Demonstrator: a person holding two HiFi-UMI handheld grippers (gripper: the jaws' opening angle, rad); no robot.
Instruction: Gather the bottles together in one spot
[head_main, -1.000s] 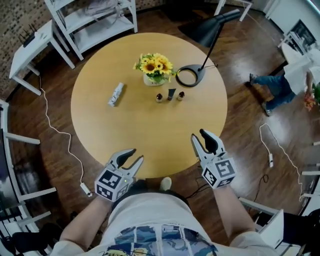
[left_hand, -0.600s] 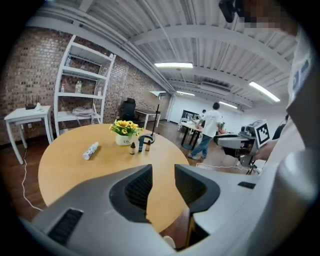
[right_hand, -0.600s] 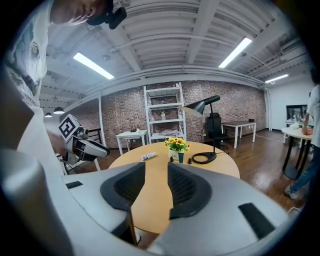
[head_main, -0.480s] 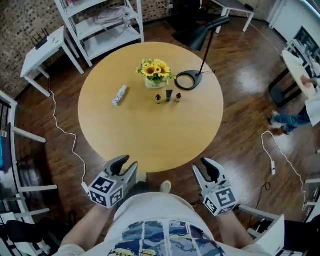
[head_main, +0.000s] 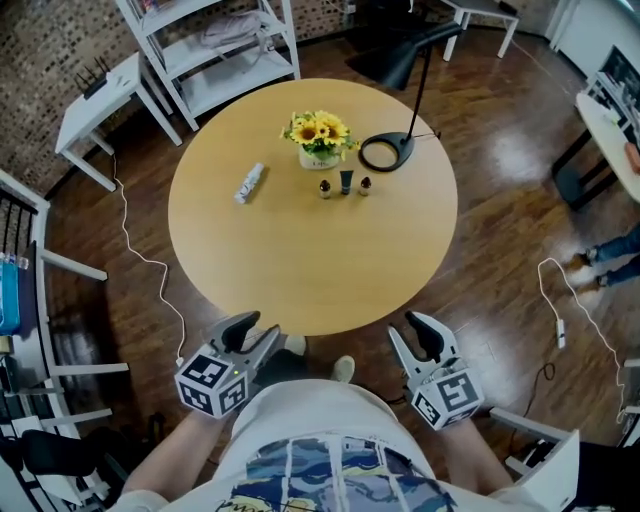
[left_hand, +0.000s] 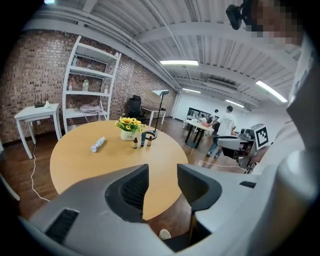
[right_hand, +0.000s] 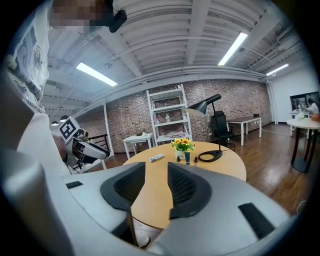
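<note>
Claws back off desk. My left claw just opened wider, right claw half open, both empty. White bottle not gathered.

Three bottles in a row before the flower pot, fourth bottle well left.

I see a round light-wood bench on a dark wooden plank floor. Yellow sunflower bouquet in a white pot sits toward the bench's far side. Black desk lamp has its ring-shaped base on the bench just right of the flowers, with its stem leaning away. White metal shelving unit is beyond the bench, small white side table to its left. Someone's legs in blue jeans are at the right edge.
</note>
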